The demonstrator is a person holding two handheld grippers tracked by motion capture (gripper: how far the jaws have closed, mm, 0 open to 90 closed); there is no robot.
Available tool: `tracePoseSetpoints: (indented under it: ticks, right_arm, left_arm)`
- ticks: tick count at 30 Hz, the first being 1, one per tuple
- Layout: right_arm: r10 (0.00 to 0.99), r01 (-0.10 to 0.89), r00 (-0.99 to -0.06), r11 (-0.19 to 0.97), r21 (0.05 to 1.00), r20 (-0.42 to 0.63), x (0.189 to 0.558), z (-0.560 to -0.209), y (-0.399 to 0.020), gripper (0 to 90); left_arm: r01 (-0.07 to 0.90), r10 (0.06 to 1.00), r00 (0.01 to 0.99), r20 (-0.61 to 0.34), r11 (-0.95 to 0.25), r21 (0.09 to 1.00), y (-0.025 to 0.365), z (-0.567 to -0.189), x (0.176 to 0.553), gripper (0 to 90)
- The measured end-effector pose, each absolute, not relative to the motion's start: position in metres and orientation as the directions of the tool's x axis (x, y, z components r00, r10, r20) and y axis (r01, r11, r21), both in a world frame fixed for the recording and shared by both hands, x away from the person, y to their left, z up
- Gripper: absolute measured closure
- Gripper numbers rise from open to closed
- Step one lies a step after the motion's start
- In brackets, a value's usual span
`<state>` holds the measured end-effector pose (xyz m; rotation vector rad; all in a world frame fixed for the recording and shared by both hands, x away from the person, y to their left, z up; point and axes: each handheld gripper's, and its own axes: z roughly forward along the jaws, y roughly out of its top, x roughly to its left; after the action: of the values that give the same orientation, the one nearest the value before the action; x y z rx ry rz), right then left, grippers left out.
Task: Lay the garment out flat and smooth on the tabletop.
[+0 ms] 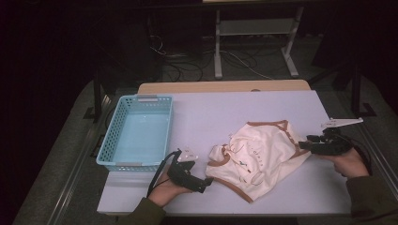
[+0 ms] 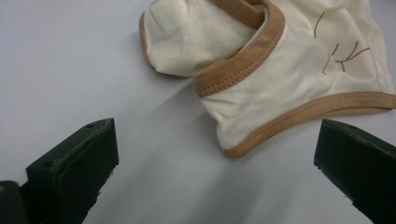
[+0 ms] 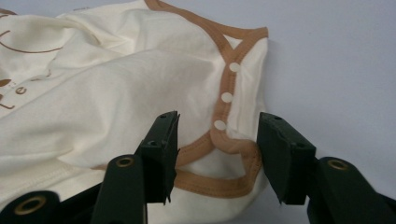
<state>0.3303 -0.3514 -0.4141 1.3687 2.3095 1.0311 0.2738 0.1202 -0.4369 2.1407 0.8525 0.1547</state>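
Note:
A cream baby garment (image 1: pixel 260 152) with brown trim lies crumpled on the white table (image 1: pixel 211 112). My left gripper (image 1: pixel 206 183) rests low on the table just left of the garment's front corner, its jaws wide apart and empty; the trimmed hem (image 2: pixel 261 135) lies ahead between them. My right gripper (image 1: pixel 305 144) sits at the garment's right edge. Its jaws stand apart on either side of the snap-button placket (image 3: pixel 224 100), and the pads do not press the cloth (image 3: pixel 116 93).
A light blue plastic basket (image 1: pixel 138 133) stands empty at the table's left. Beyond the table's far edge are cables and a white metal stand (image 1: pixel 256 33) on the floor.

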Motion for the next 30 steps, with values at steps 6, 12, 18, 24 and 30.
tracePoseSetpoints:
  ticks: [6,12,18,24,30]
  right_arm:
    - [0.819,0.638,-0.559,0.324,0.699,0.131,0.329,-0.409,-0.339,44.0]
    - [0.791,0.624,-0.593,0.335,0.706,0.149,0.328,-0.406,-0.326,43.2]
    - [0.765,0.601,-0.628,0.358,0.714,0.145,0.327,-0.403,-0.312,43.0]
    - [0.738,0.584,-0.659,0.383,0.716,0.144,0.326,-0.401,-0.299,43.2]
    - [0.727,0.572,-0.673,0.396,0.718,0.136,0.327,-0.400,-0.289,45.9]
  left_arm:
    - [0.517,0.616,0.771,-0.166,-0.452,0.726,0.120,-0.437,0.274,0.0]
    - [0.515,0.614,0.773,-0.163,-0.456,0.726,0.120,-0.437,0.274,0.0]
    - [0.516,0.615,0.771,-0.165,-0.454,0.726,0.120,-0.437,0.274,0.0]
    - [0.516,0.613,0.772,-0.166,-0.454,0.726,0.120,-0.437,0.274,0.0]
    - [0.517,0.614,0.771,-0.166,-0.453,0.727,0.120,-0.437,0.274,0.0]
